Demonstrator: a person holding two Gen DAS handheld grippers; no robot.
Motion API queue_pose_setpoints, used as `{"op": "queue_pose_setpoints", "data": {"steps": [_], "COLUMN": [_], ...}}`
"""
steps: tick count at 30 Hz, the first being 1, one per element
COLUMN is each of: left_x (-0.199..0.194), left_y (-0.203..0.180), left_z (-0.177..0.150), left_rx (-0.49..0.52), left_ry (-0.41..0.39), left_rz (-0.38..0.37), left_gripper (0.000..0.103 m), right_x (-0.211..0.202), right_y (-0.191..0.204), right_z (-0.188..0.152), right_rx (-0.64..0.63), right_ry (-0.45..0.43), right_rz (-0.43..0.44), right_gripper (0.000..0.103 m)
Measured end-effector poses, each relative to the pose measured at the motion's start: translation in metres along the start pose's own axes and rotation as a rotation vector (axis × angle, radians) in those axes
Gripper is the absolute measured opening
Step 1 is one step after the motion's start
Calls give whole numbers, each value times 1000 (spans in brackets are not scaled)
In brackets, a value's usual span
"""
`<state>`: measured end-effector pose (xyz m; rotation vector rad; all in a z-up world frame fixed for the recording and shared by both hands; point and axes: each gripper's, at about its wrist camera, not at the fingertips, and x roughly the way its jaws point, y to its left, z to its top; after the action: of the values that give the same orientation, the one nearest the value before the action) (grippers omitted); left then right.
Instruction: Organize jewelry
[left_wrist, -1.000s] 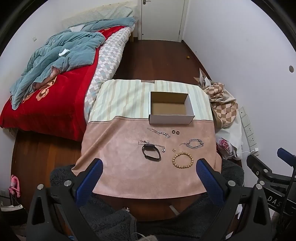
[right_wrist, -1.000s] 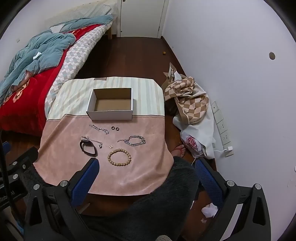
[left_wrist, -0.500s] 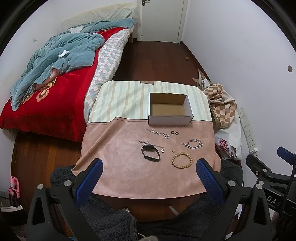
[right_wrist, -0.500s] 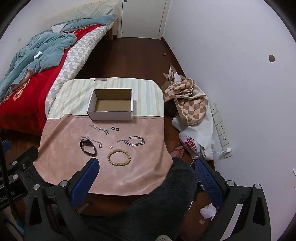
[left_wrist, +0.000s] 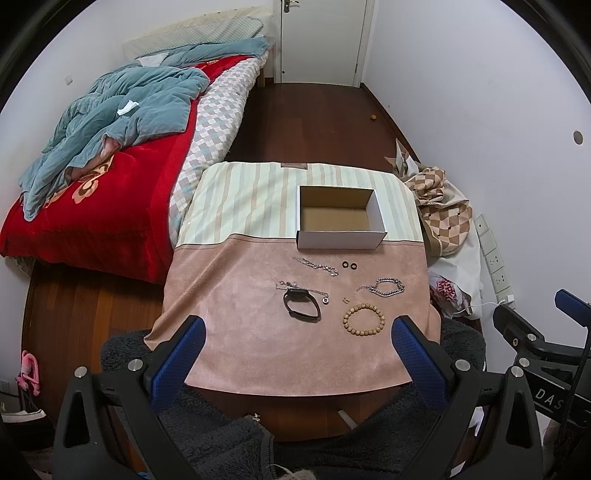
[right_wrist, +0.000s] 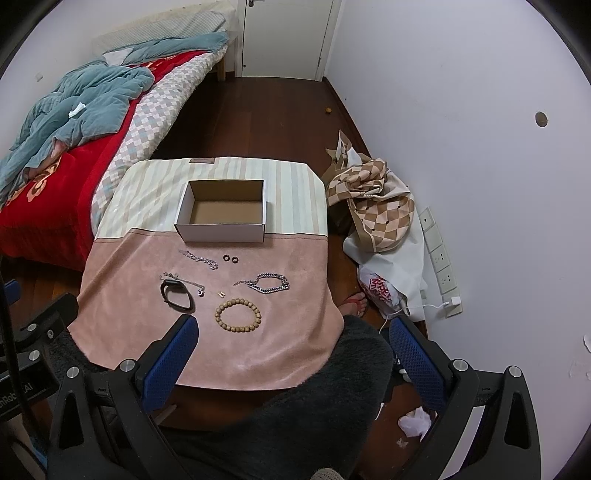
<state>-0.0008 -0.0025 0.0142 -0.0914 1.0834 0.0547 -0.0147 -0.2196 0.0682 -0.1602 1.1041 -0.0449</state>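
An open, empty white cardboard box (left_wrist: 340, 236) (right_wrist: 221, 232) stands at the middle of a small cloth-covered table (left_wrist: 229, 332). In front of it lie a wooden bead bracelet (left_wrist: 364, 319) (right_wrist: 238, 315), a black band (left_wrist: 301, 303) (right_wrist: 176, 294), a chunky silver chain bracelet (left_wrist: 386, 287) (right_wrist: 269, 283), two thin silver chains (left_wrist: 316, 265) (left_wrist: 303, 288), two black rings (left_wrist: 349, 265) (right_wrist: 231, 258) and small earrings (left_wrist: 345, 300). My left gripper (left_wrist: 295, 328) and right gripper (right_wrist: 293, 328) are both open and empty, held high above the table's near edge.
A bed with red and teal bedding (left_wrist: 110, 155) lies left of the table. Checkered bags (right_wrist: 376, 206) and a plastic bag (right_wrist: 380, 291) sit on the floor to the right by the wall sockets. A closed door (left_wrist: 321, 37) is at the far end.
Both grippers have shifted only slightly; the table and jewelry sit a little lower in view. Nothing on the table has moved.
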Motion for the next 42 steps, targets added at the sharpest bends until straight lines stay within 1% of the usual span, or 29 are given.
{"op": "queue_pose_setpoints", "data": {"steps": [11, 28, 42], "left_x": [0, -13, -16], "left_y": [0, -1, -2], "left_z": [0, -7, -9], "left_rx": [0, -3, -2], "left_ry": [-2, -33, -41], "left_rz": [0, -8, -11], "left_gripper": [103, 103, 103], "right_x": [-5, -18, -22], "right_y": [-2, -2, -6], "right_z": [1, -7, -6], "right_rx": [2, 4, 9], "right_ry": [-10, -49, -58], "right_rz": [-1, -18, -22], "right_gripper": [103, 103, 103]}}
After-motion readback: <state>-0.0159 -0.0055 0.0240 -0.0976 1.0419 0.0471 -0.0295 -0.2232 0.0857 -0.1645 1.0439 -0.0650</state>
